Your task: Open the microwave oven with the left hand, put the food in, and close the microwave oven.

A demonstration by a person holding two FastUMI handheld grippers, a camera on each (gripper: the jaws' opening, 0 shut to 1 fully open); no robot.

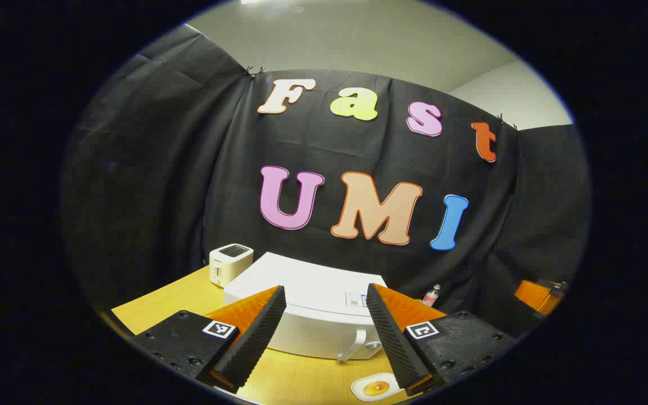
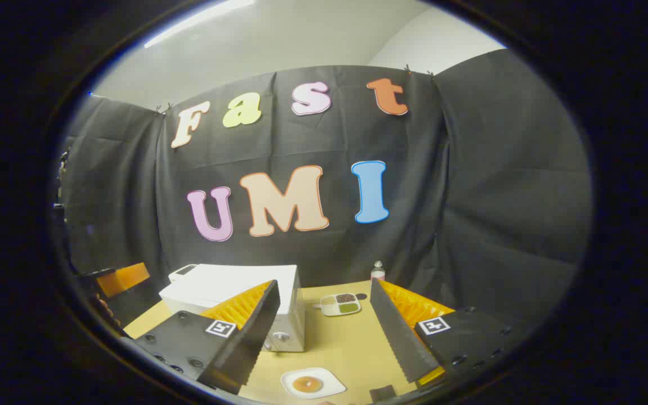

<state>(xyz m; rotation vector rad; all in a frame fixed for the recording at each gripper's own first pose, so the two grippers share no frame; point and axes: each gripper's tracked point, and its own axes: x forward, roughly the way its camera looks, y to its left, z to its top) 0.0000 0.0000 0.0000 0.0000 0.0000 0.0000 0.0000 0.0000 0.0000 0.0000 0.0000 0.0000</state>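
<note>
A white microwave (image 1: 313, 304) stands on the wooden table (image 1: 172, 295) with its door shut and its handle (image 1: 356, 344) at the front right. My left gripper (image 1: 324, 288) hovers open just before it, nothing between its fingers. A small white plate (image 1: 358, 389) with a round orange-brown food (image 1: 376, 387) lies in front of the microwave. In the right gripper view the same plate (image 2: 332, 388) and food (image 2: 307, 384) lie low between the fingers of my open, empty right gripper (image 2: 324, 282), to the right of the microwave (image 2: 228, 287).
A white toaster (image 1: 230, 261) stands behind the microwave's left corner. A small bottle (image 2: 378, 271) and a divided tray (image 2: 340, 304) with several foods sit near the back wall. A small dark item (image 2: 383, 394) lies by the front edge.
</note>
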